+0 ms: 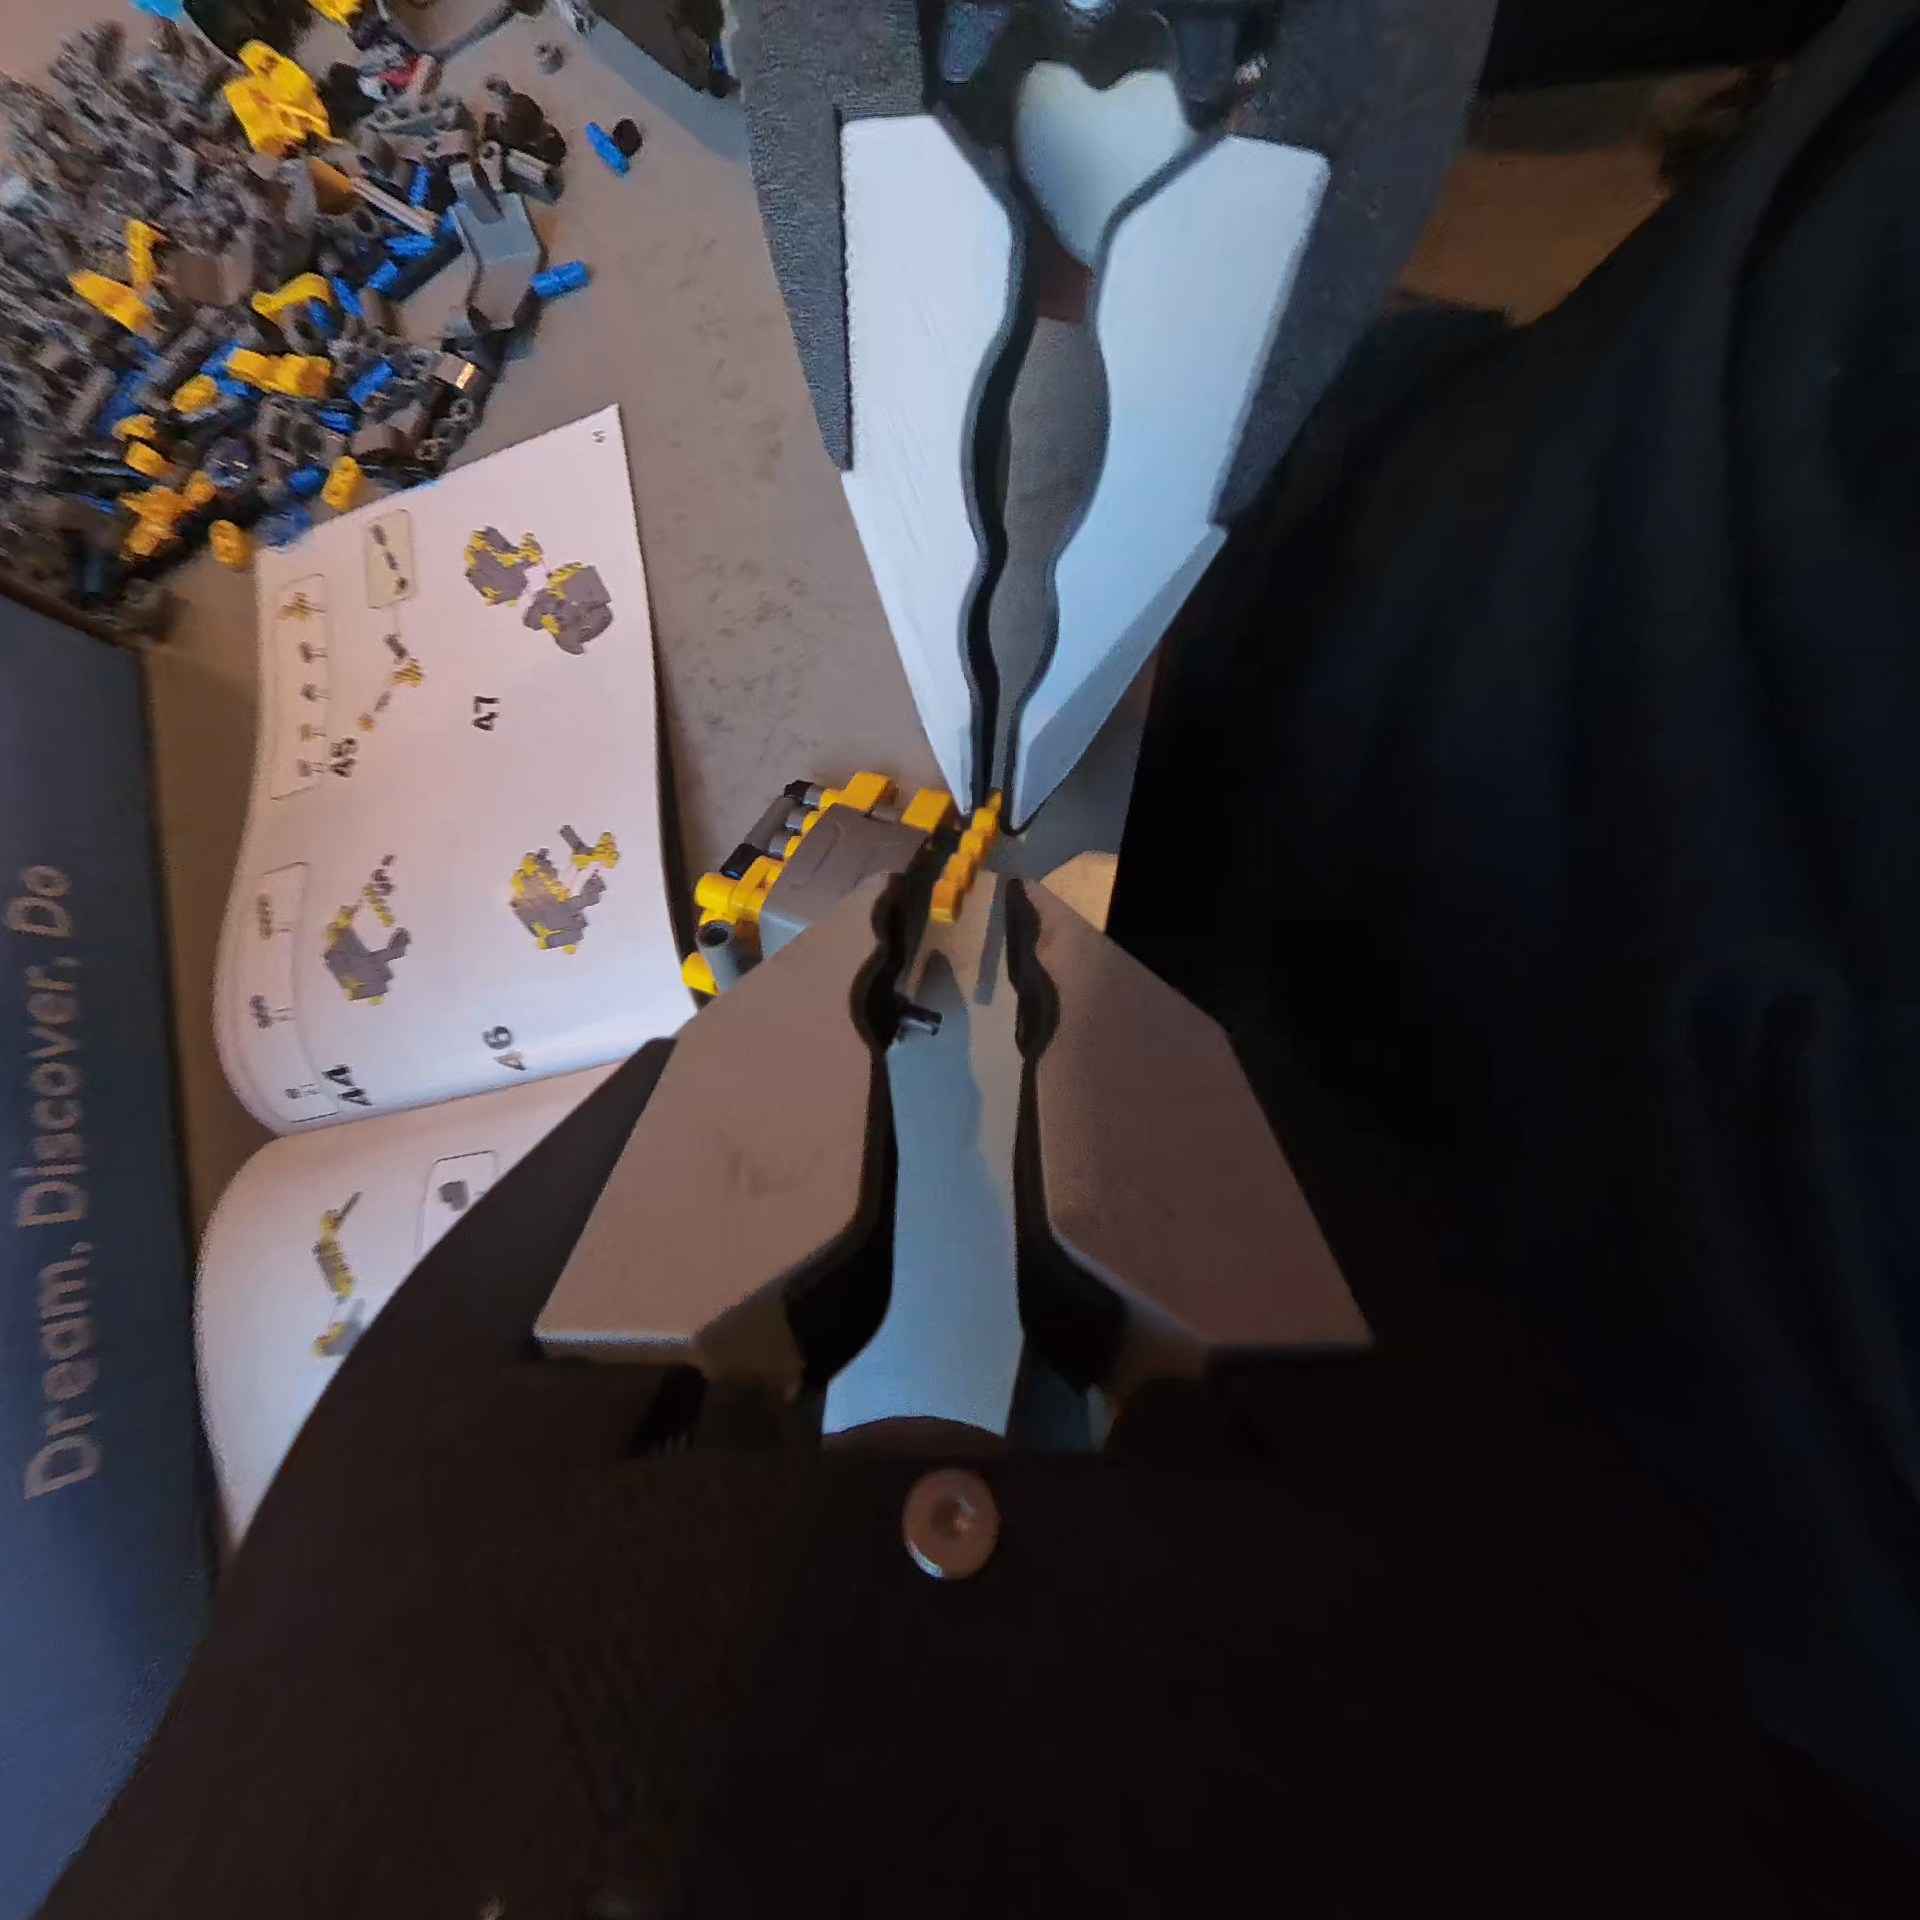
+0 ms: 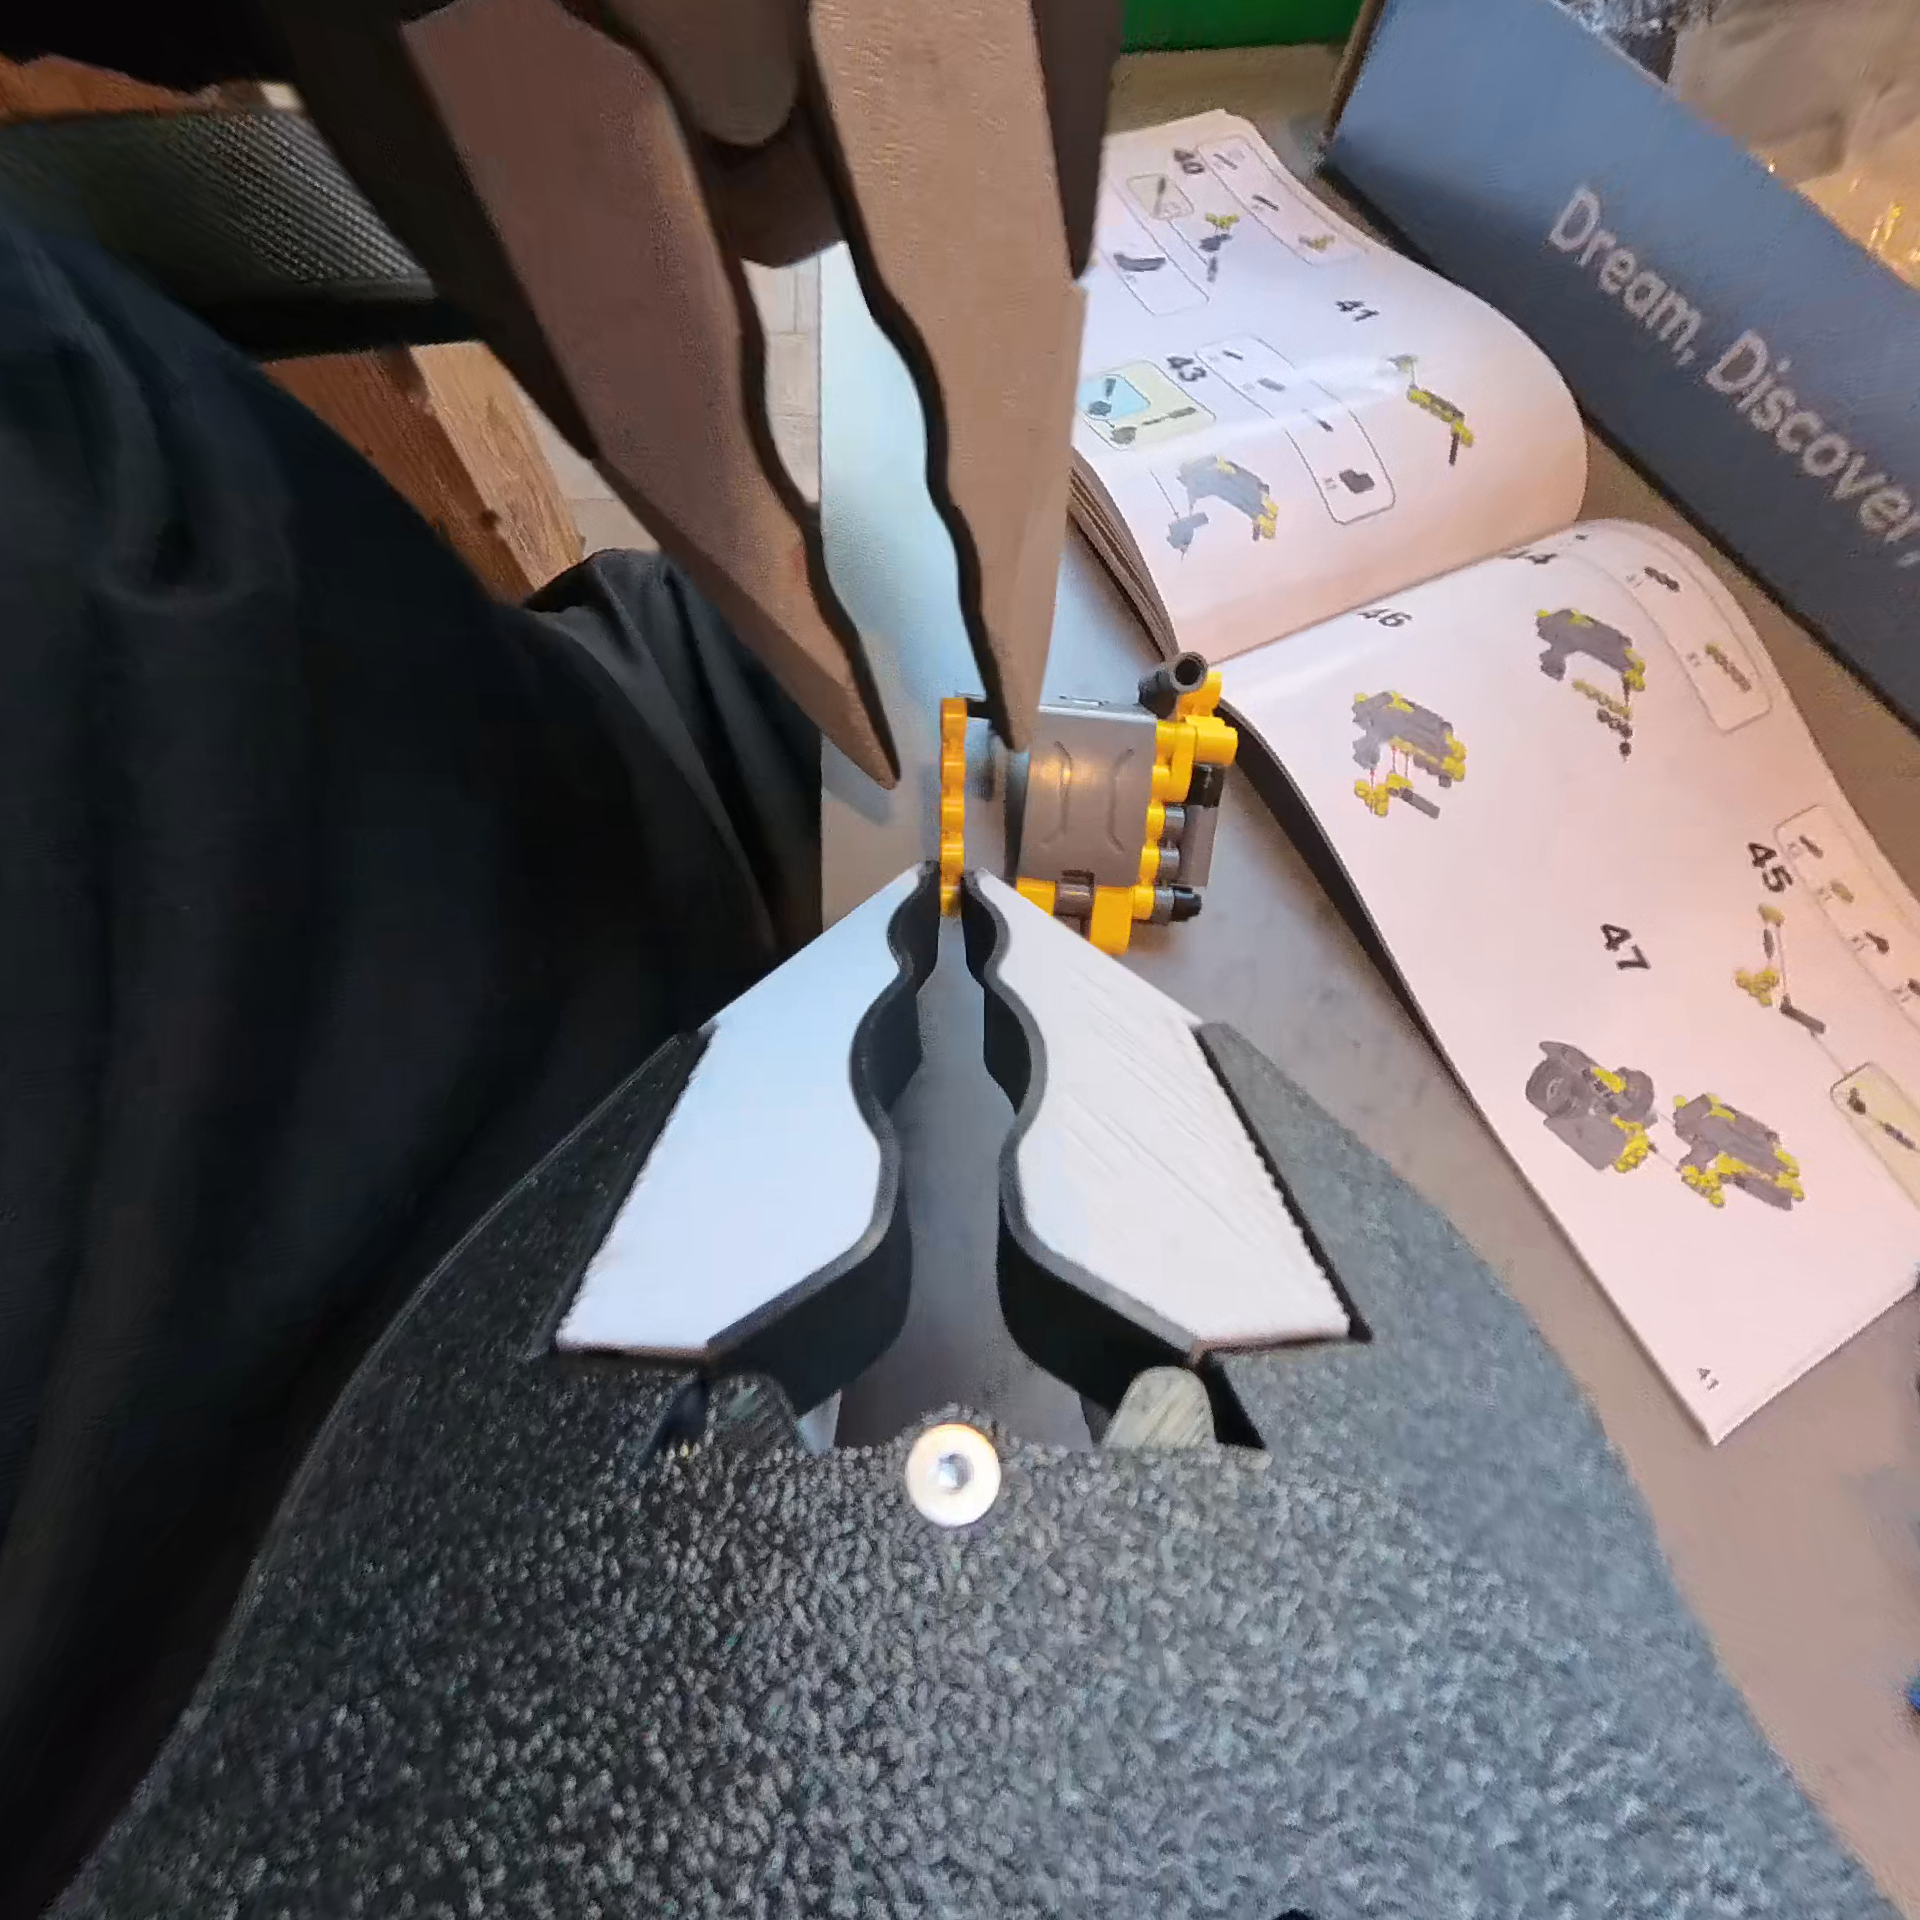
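Note:
A small grey and yellow brick assembly (image 1: 831, 862) sits at the table's near edge; it also shows in the right wrist view (image 2: 1081, 800). A yellow holed beam (image 1: 966, 857) stands on its side facing the edge. My right gripper (image 2: 951, 883), with white fingers, is shut on the lower end of this beam (image 2: 953, 800). It reaches in from the top of the left wrist view (image 1: 987, 816). My left gripper (image 1: 954, 883), with brown fingers, is open. Its tips straddle the beam: one lies between beam and grey block, the other outside. It enters the right wrist view (image 2: 951, 764) from above.
An open instruction booklet (image 1: 447, 727) (image 2: 1507, 831) lies beside the assembly. A dark blue box (image 1: 73, 1143) (image 2: 1662, 260) lies past the booklet. A pile of loose grey, yellow and blue pieces (image 1: 208, 312) fills the far corner. A person's dark clothing (image 2: 260, 831) is past the table edge. Less than 4 cm separates the two grippers' tips.

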A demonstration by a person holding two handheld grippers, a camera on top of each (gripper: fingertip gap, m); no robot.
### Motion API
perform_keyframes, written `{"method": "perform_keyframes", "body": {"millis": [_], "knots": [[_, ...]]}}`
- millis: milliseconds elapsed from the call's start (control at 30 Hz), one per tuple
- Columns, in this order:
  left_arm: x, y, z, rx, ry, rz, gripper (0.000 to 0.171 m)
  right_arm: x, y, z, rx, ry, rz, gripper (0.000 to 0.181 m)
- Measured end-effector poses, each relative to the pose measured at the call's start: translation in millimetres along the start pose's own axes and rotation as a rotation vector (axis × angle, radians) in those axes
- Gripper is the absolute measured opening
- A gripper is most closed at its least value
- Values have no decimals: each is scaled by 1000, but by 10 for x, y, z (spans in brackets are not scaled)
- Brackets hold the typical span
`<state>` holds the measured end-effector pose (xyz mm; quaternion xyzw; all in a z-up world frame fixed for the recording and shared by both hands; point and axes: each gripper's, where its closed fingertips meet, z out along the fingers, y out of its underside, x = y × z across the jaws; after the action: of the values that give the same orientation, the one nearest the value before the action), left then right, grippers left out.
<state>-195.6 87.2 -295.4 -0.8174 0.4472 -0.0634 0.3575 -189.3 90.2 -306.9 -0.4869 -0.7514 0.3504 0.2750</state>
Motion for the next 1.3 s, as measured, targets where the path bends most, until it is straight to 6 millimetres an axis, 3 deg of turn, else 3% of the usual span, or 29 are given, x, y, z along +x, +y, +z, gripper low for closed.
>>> {"method": "perform_keyframes", "body": {"millis": [400, 500, 633, 733, 967, 1133, 1300], "knots": [[59, 32, 28, -35, 76, 1, 1, -14, 13, 42, -24, 4, -6, 3], [24, 49, 17, -61, 72, 36, 1, 5, -11, 9, 0, 6, -13, 15], [11, 94, 7, -105, 111, 66, 1, 132, -22, -12, 19, 28, 24, 50], [-21, 140, 33, -136, 122, 78, 1, 185, 42, 48, -37, 35, 12, 60], [16, 119, 62, -154, 169, 107, 1, 241, 53, 126, -71, 45, -30, 58], [3, 103, 71, -148, 181, 99, 1, 240, 52, 104, -58, 17, -31, 43], [-6, 124, 90, -167, 187, 102, 1, 312, 82, 78, -66, 49, -63, 53]]}}
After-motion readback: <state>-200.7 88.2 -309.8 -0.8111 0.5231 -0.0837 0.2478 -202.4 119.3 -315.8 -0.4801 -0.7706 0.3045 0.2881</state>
